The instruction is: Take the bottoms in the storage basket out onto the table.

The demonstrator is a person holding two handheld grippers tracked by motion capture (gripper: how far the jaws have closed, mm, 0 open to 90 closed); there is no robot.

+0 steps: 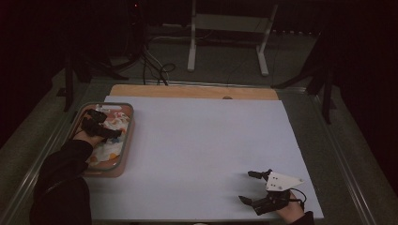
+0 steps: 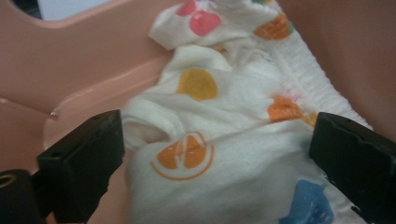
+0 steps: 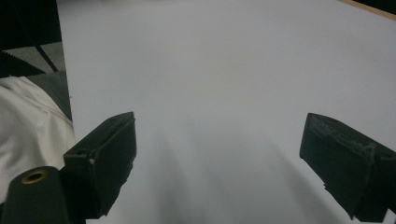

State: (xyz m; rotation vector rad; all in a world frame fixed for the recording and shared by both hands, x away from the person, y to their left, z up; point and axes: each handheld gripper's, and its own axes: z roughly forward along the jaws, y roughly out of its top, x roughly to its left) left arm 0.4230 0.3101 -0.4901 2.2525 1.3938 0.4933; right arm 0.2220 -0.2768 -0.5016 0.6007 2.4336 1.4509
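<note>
A pink basket stands at the table's left edge, holding a crumpled white cloth printed with coloured fruit. My left gripper reaches down into the basket, just above the cloth. In the left gripper view the cloth lies between the wide-apart jaws of the left gripper, which stands open, with the basket's wall behind. My right gripper rests open near the front right of the white sheet. The right gripper has nothing between its jaws, just bare sheet.
The white sheet covers most of the table, and a strip of wooden tabletop shows along its far edge. A white metal stand and cables are on the floor beyond. White fabric shows at the left edge of the right gripper view.
</note>
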